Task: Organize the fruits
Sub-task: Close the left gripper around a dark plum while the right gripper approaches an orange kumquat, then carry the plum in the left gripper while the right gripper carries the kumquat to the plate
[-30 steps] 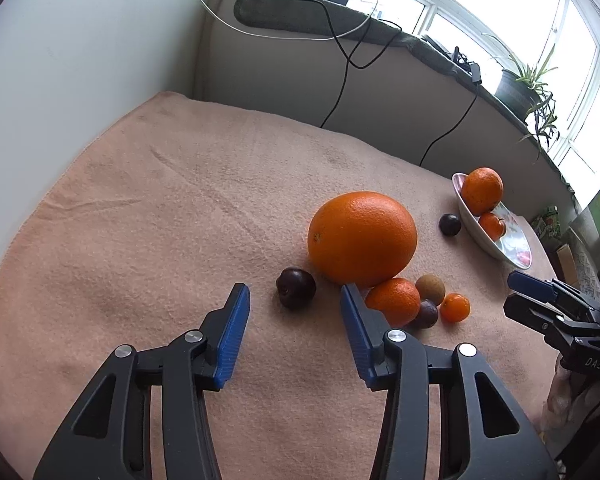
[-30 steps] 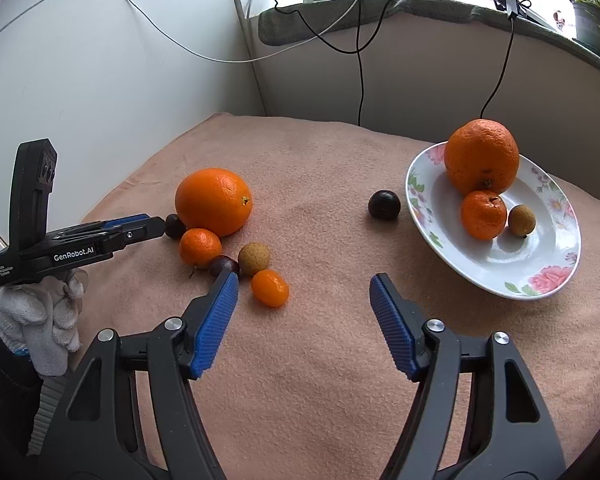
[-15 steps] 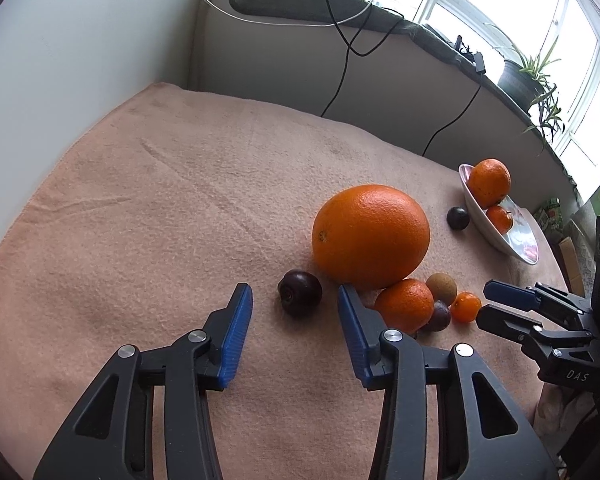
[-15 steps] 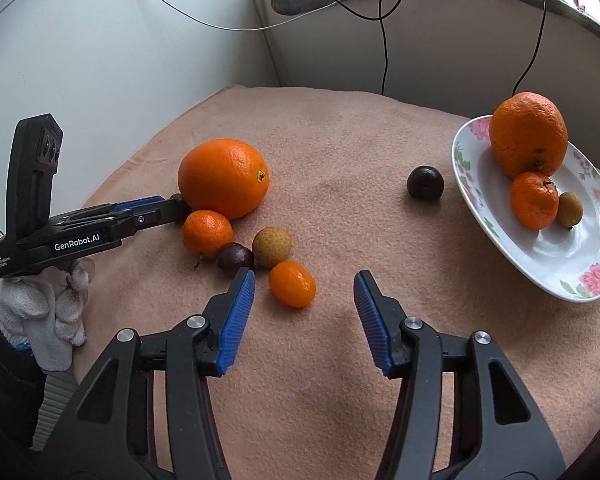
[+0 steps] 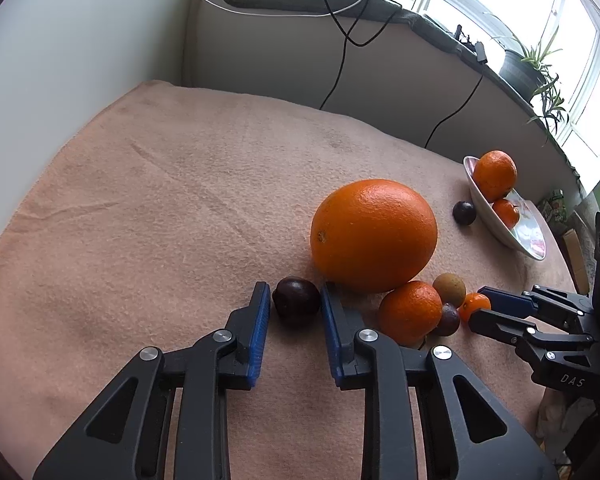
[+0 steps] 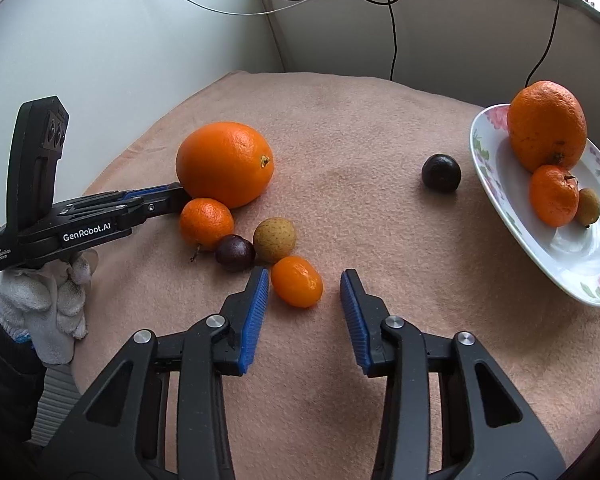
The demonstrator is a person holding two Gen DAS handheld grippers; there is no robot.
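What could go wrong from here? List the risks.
The left gripper is shut on the dark plum beside the big orange; lifting may nudge the orange rolling. The jaws of the right gripper have just been closing around the kumquat, off-centre toward one pad; it may squirt sideways into the neighbouring longan.

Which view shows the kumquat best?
The right wrist view. There the kumquat lies whole and close between the open jaws of the right gripper, which have just been closing. In the left wrist view it is small, off at the right, partly hidden behind the right gripper's fingertip.
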